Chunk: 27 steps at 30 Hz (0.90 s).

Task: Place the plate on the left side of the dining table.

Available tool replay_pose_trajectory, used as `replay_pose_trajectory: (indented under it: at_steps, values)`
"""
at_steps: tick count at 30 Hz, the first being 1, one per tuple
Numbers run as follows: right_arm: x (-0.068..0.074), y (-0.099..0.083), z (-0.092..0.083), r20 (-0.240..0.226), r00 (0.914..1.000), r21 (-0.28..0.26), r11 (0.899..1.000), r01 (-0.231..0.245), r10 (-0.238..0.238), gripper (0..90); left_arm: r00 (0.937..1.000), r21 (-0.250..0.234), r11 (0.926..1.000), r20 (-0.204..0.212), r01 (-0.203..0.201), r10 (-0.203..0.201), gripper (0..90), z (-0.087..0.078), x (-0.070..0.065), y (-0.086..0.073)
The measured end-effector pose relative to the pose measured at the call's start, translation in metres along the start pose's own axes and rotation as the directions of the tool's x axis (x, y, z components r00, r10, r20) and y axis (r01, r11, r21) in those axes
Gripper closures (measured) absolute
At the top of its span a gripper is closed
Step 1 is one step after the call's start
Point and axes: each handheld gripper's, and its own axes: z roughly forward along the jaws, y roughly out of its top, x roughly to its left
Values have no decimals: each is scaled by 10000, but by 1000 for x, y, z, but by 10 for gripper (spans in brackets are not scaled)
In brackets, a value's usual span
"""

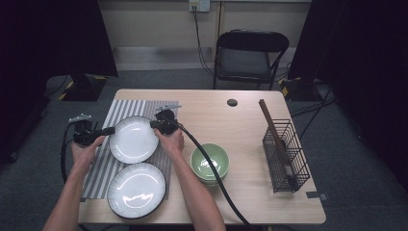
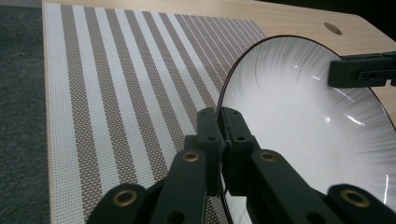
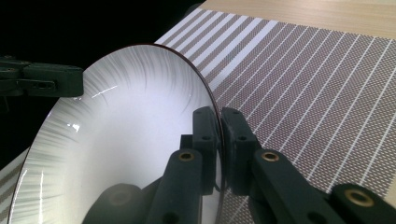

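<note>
High view: 2 tongs, left tongs point(image 1: 111, 130) and right tongs point(image 1: 155, 124), pinch opposite rims of the round white ribbed plate point(image 1: 133, 139), keeping it level above the striped woven placemat point(image 1: 124, 107) on the wooden bench point(image 1: 240, 120).

Left gripper view: the jaws stand narrow, clamped on the plate's dark rim.

Right gripper view: likewise clamped on the opposite rim.

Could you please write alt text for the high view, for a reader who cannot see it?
A person's left claw and right claw grip opposite rims of a white plate over a striped placemat; a second plate lies nearer.
</note>
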Motion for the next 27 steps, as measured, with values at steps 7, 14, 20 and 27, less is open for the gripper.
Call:
replay_pose_trajectory:
  at_steps: [7,14,20,27]
  values:
    - [-4,-5,5,64,9999,123,9999,-110,109,850,9997,17,9998,101,220,-221,875,6,3,-7]
    - [-7,-7,9,104,9998,221,9996,-163,161,854,9996,131,9995,-25,289,-289,873,11,5,-7]
    - [-11,-8,14,55,9994,225,9992,-330,329,852,9994,292,9990,-33,334,-333,871,13,8,-8]
    - [-13,-13,17,362,9987,456,9983,-370,354,779,9977,501,9966,-218,649,-638,861,19,13,-15]
